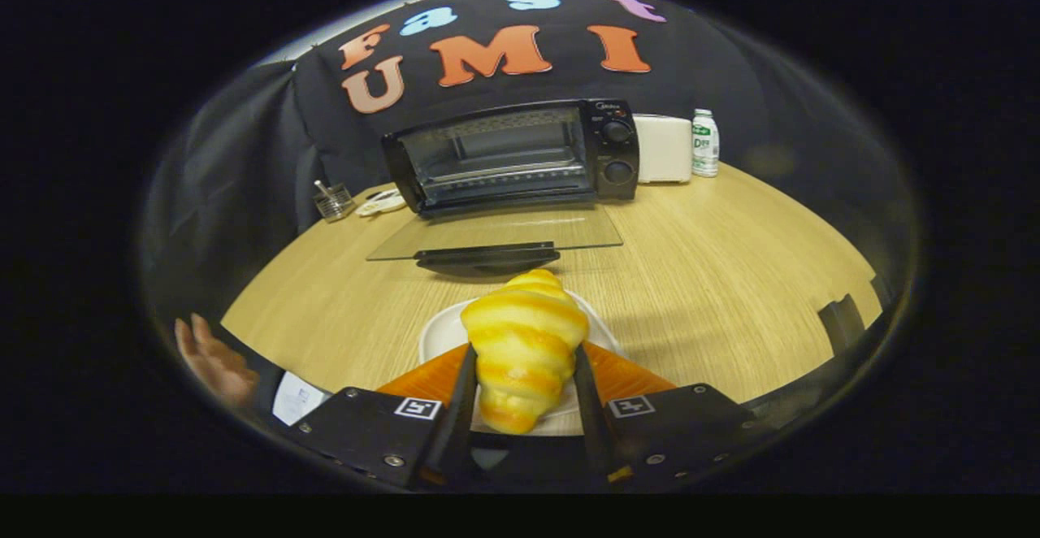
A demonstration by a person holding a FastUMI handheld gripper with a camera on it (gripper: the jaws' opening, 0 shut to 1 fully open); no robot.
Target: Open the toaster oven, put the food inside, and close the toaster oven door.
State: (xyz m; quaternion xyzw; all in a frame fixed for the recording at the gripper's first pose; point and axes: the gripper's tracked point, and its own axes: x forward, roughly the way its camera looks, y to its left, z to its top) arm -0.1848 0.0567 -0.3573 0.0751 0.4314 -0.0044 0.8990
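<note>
2 fingers clamping croissant [524,343] above plate [439,335]; gripper [524,396] should be lifting level, clearing glass door [496,233], feeding into oven [512,156] rack.

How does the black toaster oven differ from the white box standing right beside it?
The toaster oven is black, and the white box is pale. The oven is wider, with two knobs and a glass door lying open on the table; the box looks plain and closed. Both stand at the back of the table. The gripper is shut on a croissant.
</note>
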